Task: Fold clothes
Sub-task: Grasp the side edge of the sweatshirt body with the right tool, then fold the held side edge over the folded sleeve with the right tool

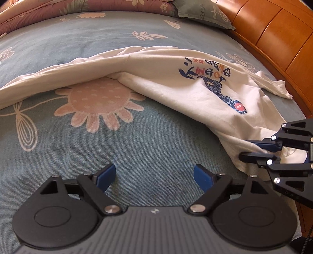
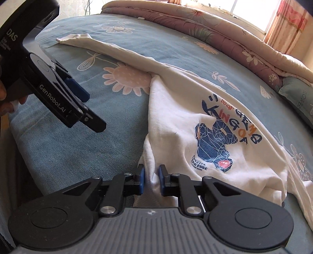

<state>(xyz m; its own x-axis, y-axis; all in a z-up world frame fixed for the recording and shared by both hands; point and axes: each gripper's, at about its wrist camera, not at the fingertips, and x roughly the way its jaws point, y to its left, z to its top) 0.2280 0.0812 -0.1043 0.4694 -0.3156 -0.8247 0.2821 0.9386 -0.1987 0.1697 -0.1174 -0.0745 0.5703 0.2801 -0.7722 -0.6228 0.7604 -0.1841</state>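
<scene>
A white sweatshirt (image 1: pixel 176 82) (image 2: pixel 176 121) with a blue and orange print lies rumpled on the bed, one long sleeve (image 1: pixel 58 74) (image 2: pixel 109 48) stretched out to the left. My right gripper (image 2: pixel 151 175) (image 1: pixel 252 149) is shut on the ribbed hem of the sweatshirt at its near corner. To the left of the garment my left gripper (image 1: pixel 154 175) (image 2: pixel 93 109) hovers open over bare bedspread, with nothing between its blue pads.
The bed wears a blue floral spread (image 1: pixel 137 140) (image 2: pixel 68 148). A folded quilt (image 2: pixel 215 29) (image 1: pixel 78 9) and a green pillow (image 1: pixel 205 15) (image 2: pixel 297 97) lie at the far side. An orange wooden headboard (image 1: pixel 273 35) runs along the right. A hand (image 2: pixel 7 101) holds the left gripper.
</scene>
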